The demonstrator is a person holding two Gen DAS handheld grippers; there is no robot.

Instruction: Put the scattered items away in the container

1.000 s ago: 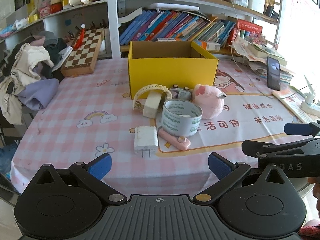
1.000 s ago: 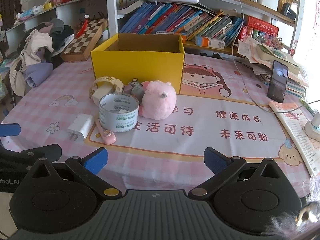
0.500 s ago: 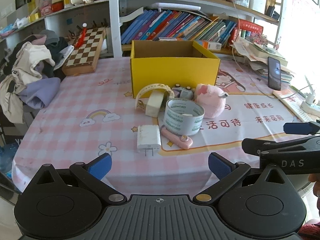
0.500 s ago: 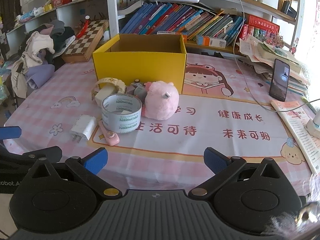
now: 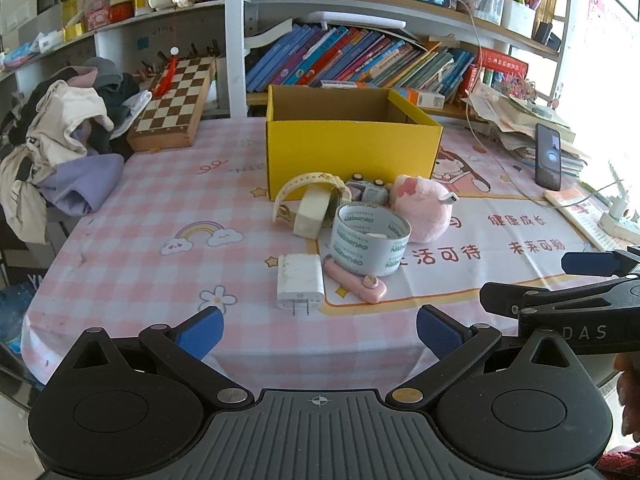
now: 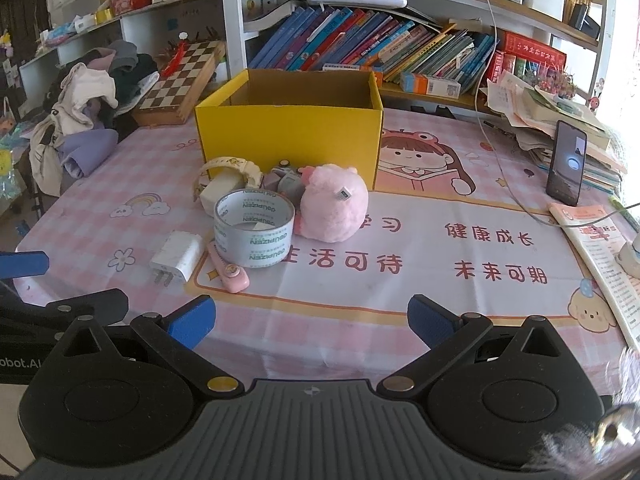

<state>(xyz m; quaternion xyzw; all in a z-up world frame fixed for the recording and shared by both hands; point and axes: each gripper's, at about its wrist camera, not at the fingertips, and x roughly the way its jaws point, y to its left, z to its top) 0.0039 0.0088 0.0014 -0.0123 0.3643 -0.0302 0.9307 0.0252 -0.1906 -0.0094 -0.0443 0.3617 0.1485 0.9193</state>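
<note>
Overhead, book-filled shelves (image 5: 360,60) are seen behind a pink checked tabletop (image 5: 160,216). "deuPIZEN" is printed on the grey tape roll (image 6: 254,236) before the open yellow cardboard box (image 6: 288,136). Both the left claw (image 5: 320,330) and right claw (image 6: 312,320) are held apart, empty.

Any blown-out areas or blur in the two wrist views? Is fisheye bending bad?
Left wrist: window side at far right is blown out; shelves bow strongly; yellow box and tape roll sharp. Right wrist: right edge overexposed, a blurred smear in the bottom-right corner; pink plush crisp.
</note>
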